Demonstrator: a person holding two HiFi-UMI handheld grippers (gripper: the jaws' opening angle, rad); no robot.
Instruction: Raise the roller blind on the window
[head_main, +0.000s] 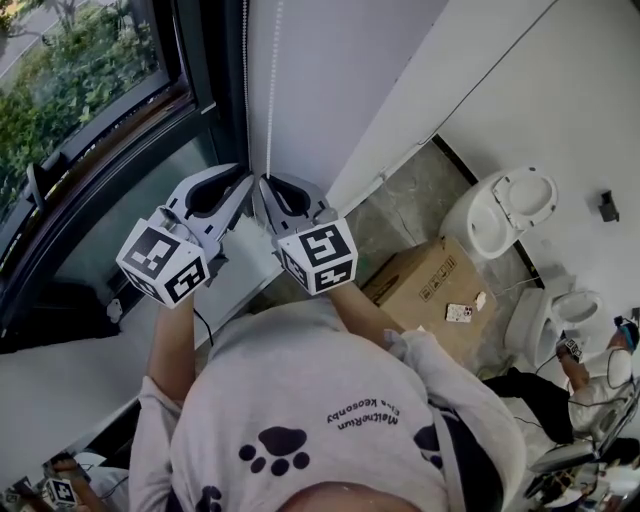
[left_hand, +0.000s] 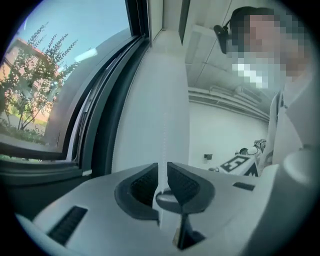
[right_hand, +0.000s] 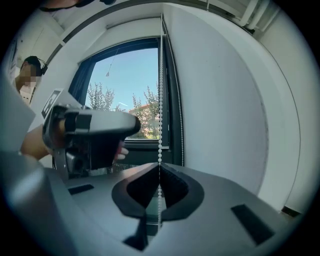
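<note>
In the head view the person stood close to the window (head_main: 90, 110), both arms raised, with the left gripper (head_main: 243, 188) and the right gripper (head_main: 268, 186) level and side by side, their tips almost meeting where the bead chain (head_main: 272, 90) came down along the white wall (head_main: 340, 80) just beside the dark frame. A second strand of it hung close to the left of the first. A cardboard box (head_main: 425, 285) and a toilet (head_main: 505, 210) stood on the floor well below and to the right. The cloth of the blind itself could not be made out. In the left gripper view the left gripper (left_hand: 162, 172) had its jaws standing a little apart, a clear gap between the ribbed pads; the bead chain (left_hand: 164, 130) ran faintly down through that gap, with neither pad pressing on it. The window frame (left_hand: 100, 125) rose at the left. In the right gripper view the right gripper (right_hand: 160, 170) was clenched on the bead chain (right_hand: 160, 100), its jaw tips drawn together on the beads, and the strand ran straight up from them in front of the window (right_hand: 125, 85) and on below them. The left gripper (right_hand: 92, 132) showed at the left, with trees (right_hand: 150, 107) behind the glass
</note>
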